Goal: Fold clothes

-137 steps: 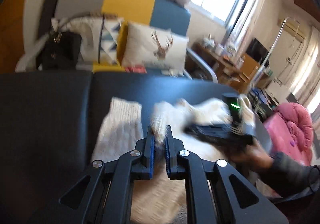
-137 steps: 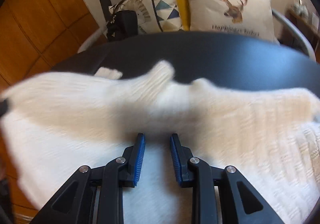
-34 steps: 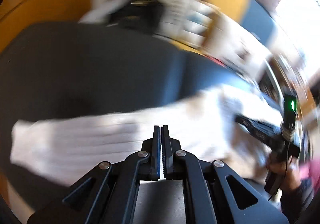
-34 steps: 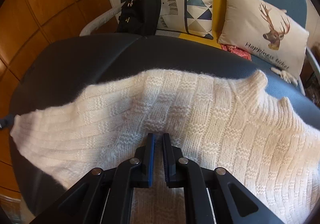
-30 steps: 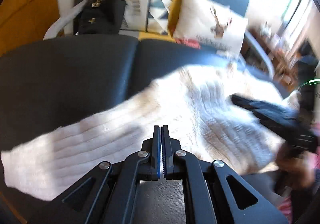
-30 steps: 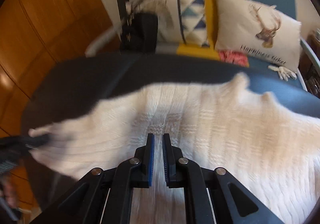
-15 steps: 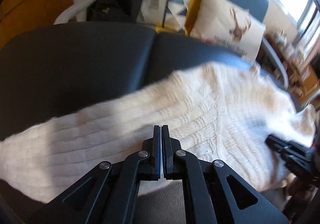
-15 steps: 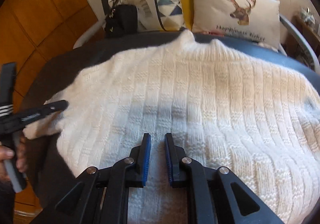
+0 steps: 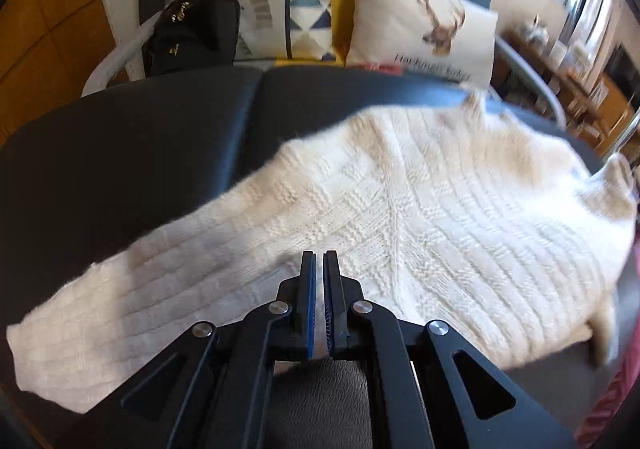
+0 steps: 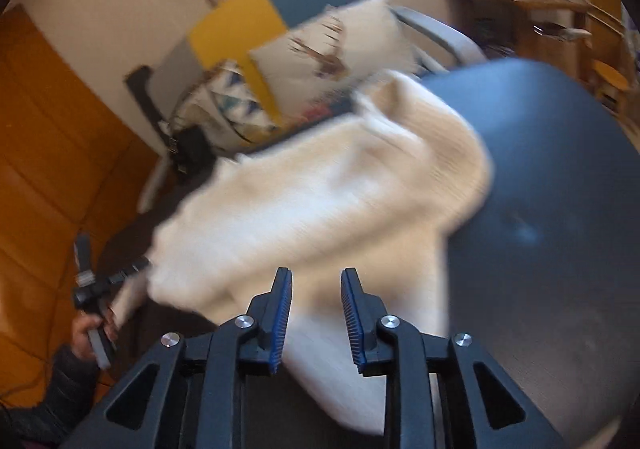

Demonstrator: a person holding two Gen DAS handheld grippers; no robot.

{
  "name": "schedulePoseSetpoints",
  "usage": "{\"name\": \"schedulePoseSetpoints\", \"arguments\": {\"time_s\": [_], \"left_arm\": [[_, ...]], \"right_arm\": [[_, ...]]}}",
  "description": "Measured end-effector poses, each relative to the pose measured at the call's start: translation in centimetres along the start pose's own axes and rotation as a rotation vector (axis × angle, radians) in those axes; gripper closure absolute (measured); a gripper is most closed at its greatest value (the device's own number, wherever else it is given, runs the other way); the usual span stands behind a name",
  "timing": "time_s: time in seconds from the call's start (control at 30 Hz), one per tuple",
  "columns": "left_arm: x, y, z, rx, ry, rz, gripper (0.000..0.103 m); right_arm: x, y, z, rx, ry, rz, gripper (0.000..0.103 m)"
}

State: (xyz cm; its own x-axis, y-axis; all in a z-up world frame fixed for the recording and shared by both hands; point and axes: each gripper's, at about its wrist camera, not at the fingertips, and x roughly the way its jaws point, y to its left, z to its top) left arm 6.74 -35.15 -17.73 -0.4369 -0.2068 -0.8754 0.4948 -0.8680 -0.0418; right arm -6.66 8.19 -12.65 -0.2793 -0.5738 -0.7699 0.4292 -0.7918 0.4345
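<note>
Sweater [image 9: 420, 209] spreads over the bench [image 9: 120, 153]; left gripper [image 9: 319, 265] pinches its hem, while right gripper [image 10: 316, 285], just opening, holds nothing.

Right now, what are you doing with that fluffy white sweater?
A person with a gripper in each hand is folding a cream knitted sweater spread on a dark padded table. The left gripper is shut on the sweater's near edge. The right gripper has just been opening; the knit lies between its pads, which no longer press on it. No tidy fold yet.
</note>
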Motion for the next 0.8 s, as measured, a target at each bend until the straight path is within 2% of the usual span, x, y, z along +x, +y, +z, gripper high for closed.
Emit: {"name": "schedulePoseSetpoints", "arguments": {"time_s": [0.1,0.23,0.3,0.47,0.6,0.8], "left_arm": [[1.2,-0.3,0.5,0.008,0.043,0.042,0.099],[0.9,-0.1,1.6,0.015,0.021,0.022,0.100],[1.3,-0.6,2.2,0.046,0.018,0.050,0.099],[2.9,-1.4,2.8,0.120,0.067,0.076,0.099],[3.1,-1.6,2.9,0.157,0.086,0.083,0.099],[3.2,-1.3,2.9,0.151,0.106,0.046,0.099]], "right_arm": [[0.5,0.9,-3.3,-0.082,0.087,-0.039,0.077],[3.3,7.4,-5.2,-0.266,0.133,0.074,0.077],[5.3,11.1,-5.5,-0.375,0.143,0.109,0.077],[10.6,16.9,-6.7,-0.630,0.151,0.058,0.077],[12.8,17.5,-6.0,-0.688,0.134,0.008,0.077],[16.3,17.0,-4.4,-0.715,0.208,-0.048,0.077]]}}
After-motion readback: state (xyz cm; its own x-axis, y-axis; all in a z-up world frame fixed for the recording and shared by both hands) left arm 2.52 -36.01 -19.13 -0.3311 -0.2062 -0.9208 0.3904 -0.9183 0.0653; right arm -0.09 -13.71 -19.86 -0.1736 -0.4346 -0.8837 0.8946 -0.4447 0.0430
